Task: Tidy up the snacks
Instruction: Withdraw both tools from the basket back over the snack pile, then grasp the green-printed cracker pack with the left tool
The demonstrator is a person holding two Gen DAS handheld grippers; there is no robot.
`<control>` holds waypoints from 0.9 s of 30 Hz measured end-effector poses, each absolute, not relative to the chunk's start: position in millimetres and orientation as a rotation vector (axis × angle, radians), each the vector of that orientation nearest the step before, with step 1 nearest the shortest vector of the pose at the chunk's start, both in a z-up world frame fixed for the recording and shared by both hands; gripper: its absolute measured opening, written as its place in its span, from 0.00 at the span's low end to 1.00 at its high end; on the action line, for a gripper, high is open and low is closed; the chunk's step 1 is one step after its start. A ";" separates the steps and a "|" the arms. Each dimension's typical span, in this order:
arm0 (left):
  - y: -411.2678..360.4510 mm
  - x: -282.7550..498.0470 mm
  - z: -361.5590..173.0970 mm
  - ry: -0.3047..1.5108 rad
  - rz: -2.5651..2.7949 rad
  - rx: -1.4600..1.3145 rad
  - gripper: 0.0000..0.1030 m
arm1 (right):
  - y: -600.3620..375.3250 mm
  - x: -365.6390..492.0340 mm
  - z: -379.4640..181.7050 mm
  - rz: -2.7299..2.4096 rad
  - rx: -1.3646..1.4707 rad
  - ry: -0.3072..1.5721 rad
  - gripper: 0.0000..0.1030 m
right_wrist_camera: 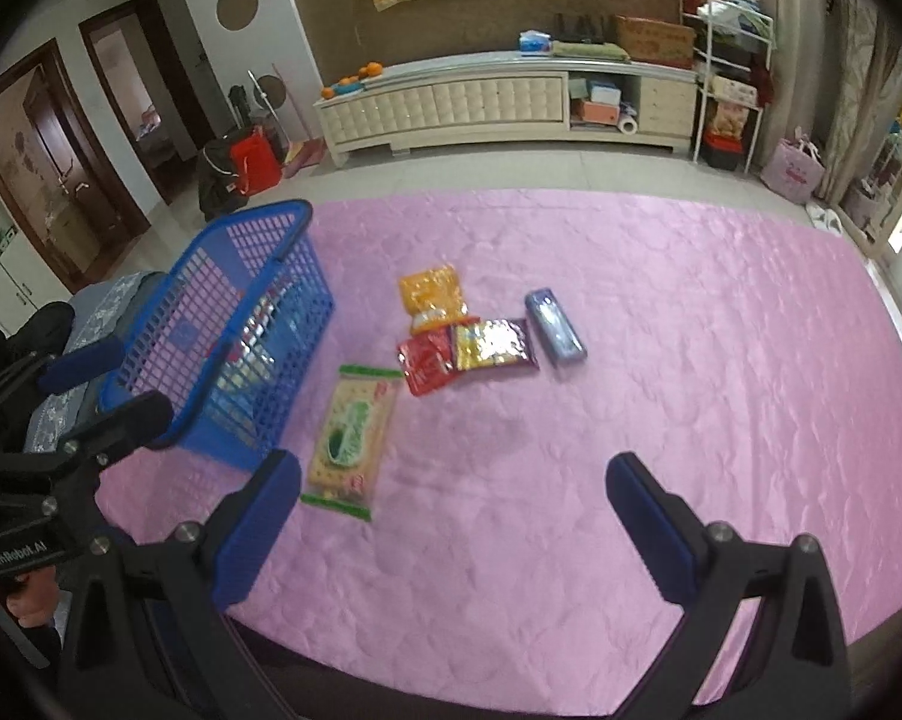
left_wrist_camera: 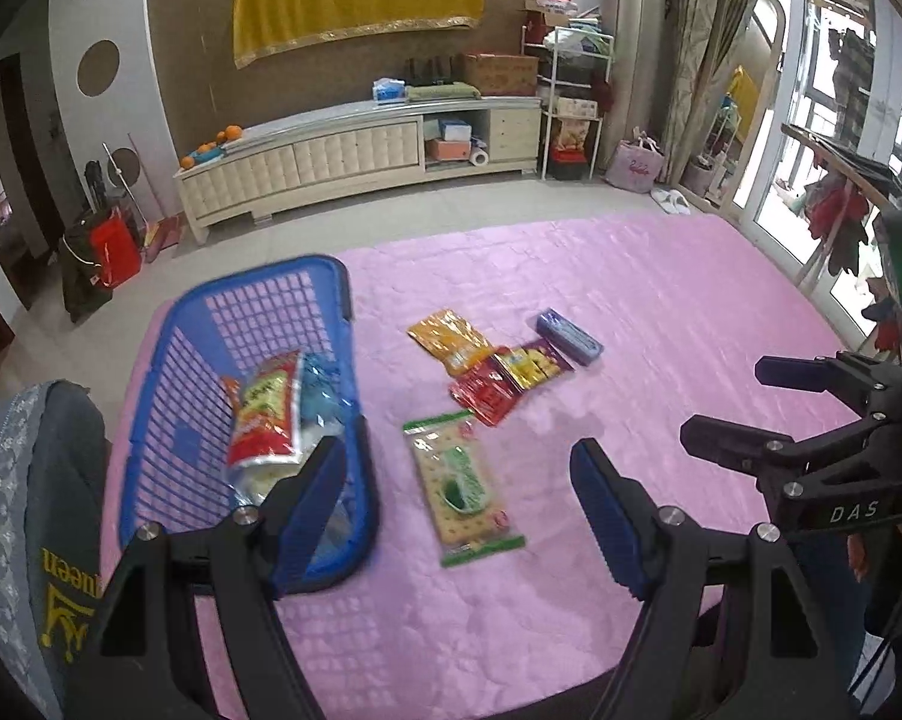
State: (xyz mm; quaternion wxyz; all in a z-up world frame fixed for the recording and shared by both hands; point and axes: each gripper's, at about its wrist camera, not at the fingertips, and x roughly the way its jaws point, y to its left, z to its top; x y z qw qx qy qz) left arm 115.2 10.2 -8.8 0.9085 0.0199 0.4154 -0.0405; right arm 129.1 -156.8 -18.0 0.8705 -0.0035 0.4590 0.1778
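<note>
Both the left gripper (left_wrist_camera: 457,504) and right gripper (right_wrist_camera: 451,516) hang spread and empty above the pink cover (right_wrist_camera: 661,312). The cracker pack (left_wrist_camera: 460,489) lies just beside the blue basket (left_wrist_camera: 180,360). Only the left view shows the red packet (left_wrist_camera: 264,414) inside that basket.

Left claw (left_wrist_camera: 457,498) and right claw (right_wrist_camera: 454,516) gape wide (both empty), angled downward.

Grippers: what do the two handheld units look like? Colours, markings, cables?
Both the left gripper and the right gripper have black angular linkage frames with silver bolt heads and ribbed blue finger pads. The right one shows "DAS" lettering, a green light and thin black cables; the left one carries a "GenRobot.AI" label.
</note>
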 end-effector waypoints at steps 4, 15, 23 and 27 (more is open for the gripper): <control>-4.1 105.4 -24.4 0.867 -0.094 0.032 0.73 | -170.3 115.5 -30.7 0.344 -0.014 0.937 1.00; -27.6 106.8 -79.3 0.964 -0.093 0.057 0.73 | -190.4 108.6 -81.2 0.302 0.010 0.986 1.00; -32.1 122.4 -111.3 1.027 -0.084 0.070 0.73 | -194.8 112.4 -102.8 0.289 -0.003 1.004 1.00; -35.6 132.5 -123.6 1.036 -0.082 0.085 0.73 | -193.8 119.3 -115.7 0.289 -0.022 1.025 1.00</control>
